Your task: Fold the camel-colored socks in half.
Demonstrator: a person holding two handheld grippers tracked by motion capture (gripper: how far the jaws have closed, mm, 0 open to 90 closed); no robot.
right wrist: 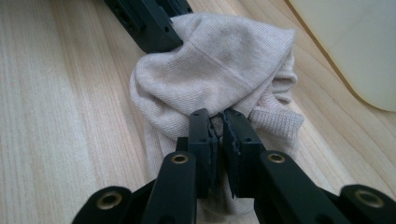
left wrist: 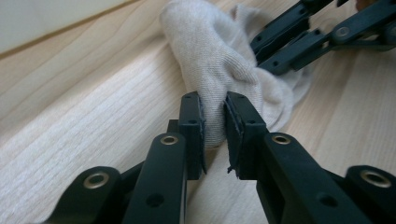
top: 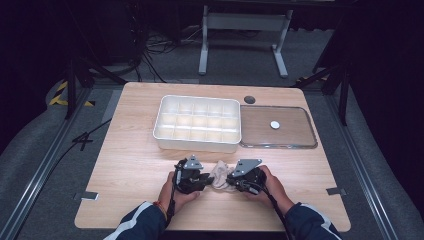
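Observation:
A bunched beige sock (top: 219, 174) lies on the wooden table (top: 130, 165) near its front edge, between both grippers. My left gripper (top: 206, 178) is shut on the sock's left side; in the left gripper view its jaws pinch a fold of the sock (left wrist: 212, 70) at the left gripper's tips (left wrist: 214, 105). My right gripper (top: 230, 181) is shut on the right side; in the right gripper view the sock (right wrist: 219, 70) bulges above the right gripper's tips (right wrist: 216, 119). The other gripper's black jaws show beyond the sock in each gripper view.
A white compartment tray (top: 197, 143) stands behind the sock at the table's middle. To its right lies a clear lid (top: 295, 127) with a small white disc (top: 275, 124) on it. A dark round grommet (top: 249, 99) sits at the back.

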